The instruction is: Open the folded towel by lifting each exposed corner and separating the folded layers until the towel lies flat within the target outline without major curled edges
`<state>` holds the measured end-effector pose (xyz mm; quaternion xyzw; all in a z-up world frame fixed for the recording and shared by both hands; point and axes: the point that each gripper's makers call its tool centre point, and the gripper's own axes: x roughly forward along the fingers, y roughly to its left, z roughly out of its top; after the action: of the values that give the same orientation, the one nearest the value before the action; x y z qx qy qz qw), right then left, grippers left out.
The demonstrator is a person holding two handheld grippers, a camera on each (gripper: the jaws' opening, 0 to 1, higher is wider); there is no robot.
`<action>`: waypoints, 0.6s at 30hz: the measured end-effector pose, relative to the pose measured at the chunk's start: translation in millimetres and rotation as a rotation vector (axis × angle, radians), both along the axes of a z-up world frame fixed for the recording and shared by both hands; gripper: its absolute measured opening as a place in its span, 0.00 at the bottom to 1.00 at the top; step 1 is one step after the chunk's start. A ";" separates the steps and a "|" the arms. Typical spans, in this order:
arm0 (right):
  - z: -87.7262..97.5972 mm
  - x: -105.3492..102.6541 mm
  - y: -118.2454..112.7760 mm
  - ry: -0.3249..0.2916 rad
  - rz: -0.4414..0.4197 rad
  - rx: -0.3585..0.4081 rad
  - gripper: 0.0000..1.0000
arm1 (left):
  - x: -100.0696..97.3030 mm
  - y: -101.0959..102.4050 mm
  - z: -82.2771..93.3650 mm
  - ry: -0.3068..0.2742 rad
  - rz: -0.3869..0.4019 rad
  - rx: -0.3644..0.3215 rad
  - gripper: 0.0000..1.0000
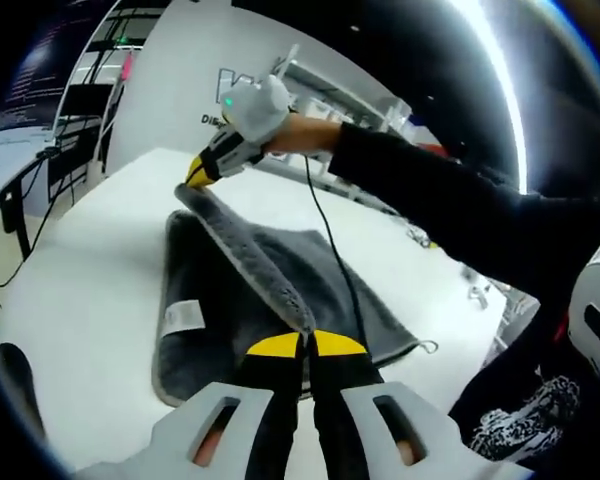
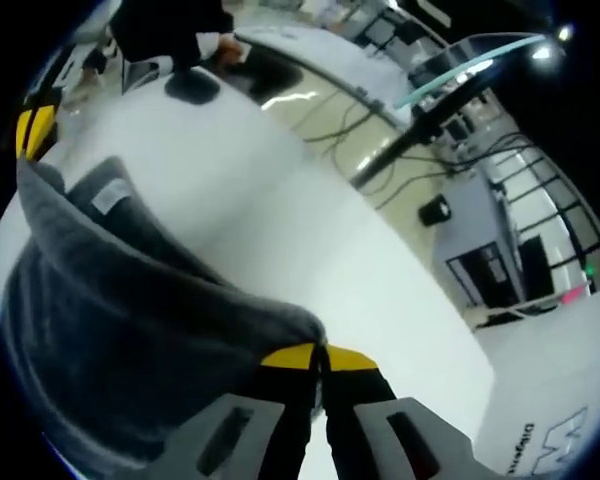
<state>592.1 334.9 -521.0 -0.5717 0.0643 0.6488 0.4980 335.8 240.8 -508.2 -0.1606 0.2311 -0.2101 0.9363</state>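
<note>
Grey towel, left gripper view: the towel (image 1: 270,300) lies partly folded on the white bench (image 1: 100,290), its lower layer flat with a white label (image 1: 183,316) toward the near-left edge, and its top layer raised as a ridge running from the near side to the far side.
Left gripper: the left gripper (image 1: 307,345) has its yellow-tipped fingers (image 1: 275,346) pressed together on the near end of that raised edge.
Other gripper seen here: the right gripper (image 1: 196,172) pinches the far end of the same edge, held by a person's dark sleeve (image 1: 450,200).
Right gripper view: the towel (image 2: 130,330) hangs in a fold from the fingers (image 2: 290,356), which pinch its corner; the left gripper's yellow tip (image 2: 32,130) shows at the far end.
Target outline: none can be made out on the bench in either view.
Doing the step well: both grips likely need to rise together, keep the edge taut between them, and carry it across toward the uncovered side of the bench so the layer peels open without dragging the lower layer.
Risk: slack between the grippers would probably leave a curl.
</note>
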 end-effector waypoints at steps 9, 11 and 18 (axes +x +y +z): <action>16.5 1.4 -14.6 -0.008 -0.021 0.020 0.00 | -0.9 -12.8 11.1 -0.034 -0.025 -0.008 0.00; 18.2 1.6 -18.3 -0.010 -0.027 0.024 0.00 | -1.4 -16.6 12.8 -0.041 -0.032 -0.007 0.00; 19.3 1.0 -27.4 -0.018 -0.040 0.026 0.00 | -2.3 -25.0 14.8 -0.052 -0.048 -0.012 0.00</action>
<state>593.1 307.5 -501.7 -0.5697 0.0628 0.6341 0.5190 333.5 215.8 -493.3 -0.1549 0.2095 -0.2381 0.9356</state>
